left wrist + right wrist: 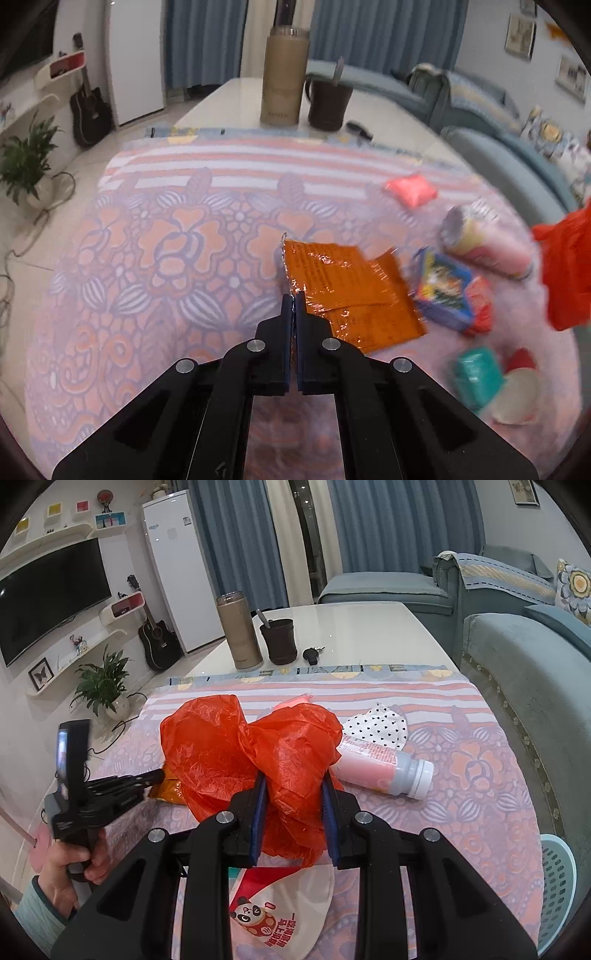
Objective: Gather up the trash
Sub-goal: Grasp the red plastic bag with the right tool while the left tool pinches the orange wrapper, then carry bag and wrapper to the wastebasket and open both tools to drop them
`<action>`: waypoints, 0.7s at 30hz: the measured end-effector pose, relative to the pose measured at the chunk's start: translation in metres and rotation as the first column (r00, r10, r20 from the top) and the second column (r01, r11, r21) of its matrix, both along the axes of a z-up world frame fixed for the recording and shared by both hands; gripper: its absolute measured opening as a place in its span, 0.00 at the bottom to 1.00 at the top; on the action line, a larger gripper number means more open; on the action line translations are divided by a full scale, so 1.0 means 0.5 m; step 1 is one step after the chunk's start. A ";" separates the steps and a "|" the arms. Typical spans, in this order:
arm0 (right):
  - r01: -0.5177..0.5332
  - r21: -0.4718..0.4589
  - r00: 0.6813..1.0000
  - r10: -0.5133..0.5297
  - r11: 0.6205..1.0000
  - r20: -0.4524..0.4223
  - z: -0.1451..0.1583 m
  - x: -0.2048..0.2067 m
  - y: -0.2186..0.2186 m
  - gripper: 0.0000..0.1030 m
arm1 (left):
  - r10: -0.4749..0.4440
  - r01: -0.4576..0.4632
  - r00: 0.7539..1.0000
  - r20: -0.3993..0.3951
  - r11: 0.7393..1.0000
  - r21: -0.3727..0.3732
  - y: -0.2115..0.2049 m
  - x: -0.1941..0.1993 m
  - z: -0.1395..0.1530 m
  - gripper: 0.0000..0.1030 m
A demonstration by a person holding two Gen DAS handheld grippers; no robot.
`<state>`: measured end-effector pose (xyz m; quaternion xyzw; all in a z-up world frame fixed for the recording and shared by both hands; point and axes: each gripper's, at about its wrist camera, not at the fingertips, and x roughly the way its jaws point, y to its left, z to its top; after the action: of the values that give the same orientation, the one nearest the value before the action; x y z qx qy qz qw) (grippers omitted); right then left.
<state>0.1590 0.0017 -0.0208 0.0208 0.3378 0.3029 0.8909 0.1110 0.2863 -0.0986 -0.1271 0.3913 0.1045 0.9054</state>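
Note:
My left gripper [294, 295] is shut on the near left edge of a crinkled orange wrapper [351, 288] that lies on the flowered tablecloth [166, 258]. In the right wrist view this left gripper [160, 774] reaches in from the left and pinches the orange wrapper [168, 794], which is mostly hidden behind the bag. My right gripper [294, 779] is shut on a bunched red plastic bag [236, 753], held just above the table; the bag [565, 269] also shows at the right edge of the left wrist view.
More litter lies to the right: a pink bottle [484, 240] on its side, a blue snack packet [443, 291], a pink packet [410, 190], a teal packet [476, 373], a paper cup [284, 904], a dotted wrapper [376, 727]. A thermos [282, 77], a dark mug [328, 103] and keys [312, 653] stand at the back. A basket [557, 882] sits low right.

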 end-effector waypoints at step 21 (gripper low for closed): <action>0.291 0.036 0.948 -0.293 0.956 0.126 0.080 -0.063 -0.299 0.23 | -0.323 0.351 0.872 0.367 0.936 -0.010 -0.324 -0.050 0.298 0.00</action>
<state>0.1277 -0.1477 0.0194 0.0584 0.2698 0.1714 0.9457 0.0858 0.1246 0.0505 -0.1082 0.2385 -0.0949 0.9604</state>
